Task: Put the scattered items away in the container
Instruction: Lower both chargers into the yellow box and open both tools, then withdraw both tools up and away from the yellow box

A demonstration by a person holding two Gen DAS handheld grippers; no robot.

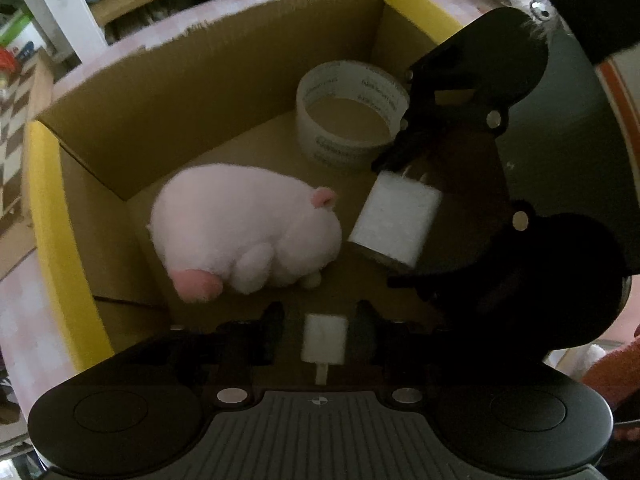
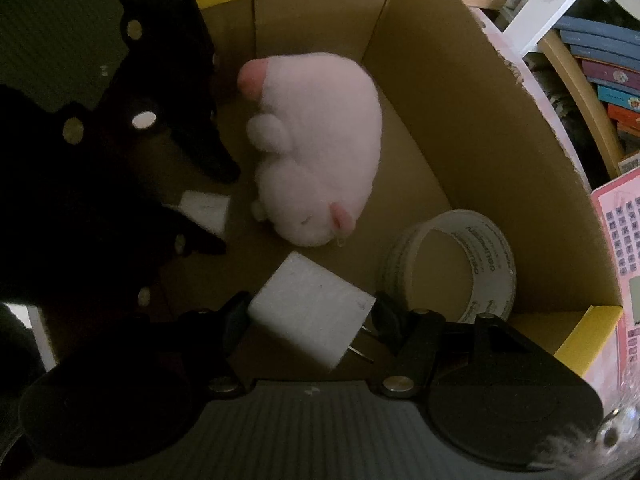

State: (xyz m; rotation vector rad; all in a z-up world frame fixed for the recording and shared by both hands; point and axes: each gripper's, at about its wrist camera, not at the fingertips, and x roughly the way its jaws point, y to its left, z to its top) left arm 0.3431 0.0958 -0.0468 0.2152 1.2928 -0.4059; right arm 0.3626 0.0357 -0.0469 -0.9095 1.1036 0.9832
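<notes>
Surroundings, dimly lit: pale pink surface point(image 1: 24, 320) with a faint check pattern; wooden bookshelf point(image 2: 592, 92) holding a row of books point(image 2: 608, 52), with a white upright post point(image 2: 556, 4) before it. Also a black-and-white chequered board point(image 1: 12, 128) and a pink panel with rows of small keys point(image 2: 620, 240), both near the frame edges

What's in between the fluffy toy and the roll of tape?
Nothing: only bare floor of the box lies between the fluffy toy and the roll of tape. The right wrist view shows it.
</notes>
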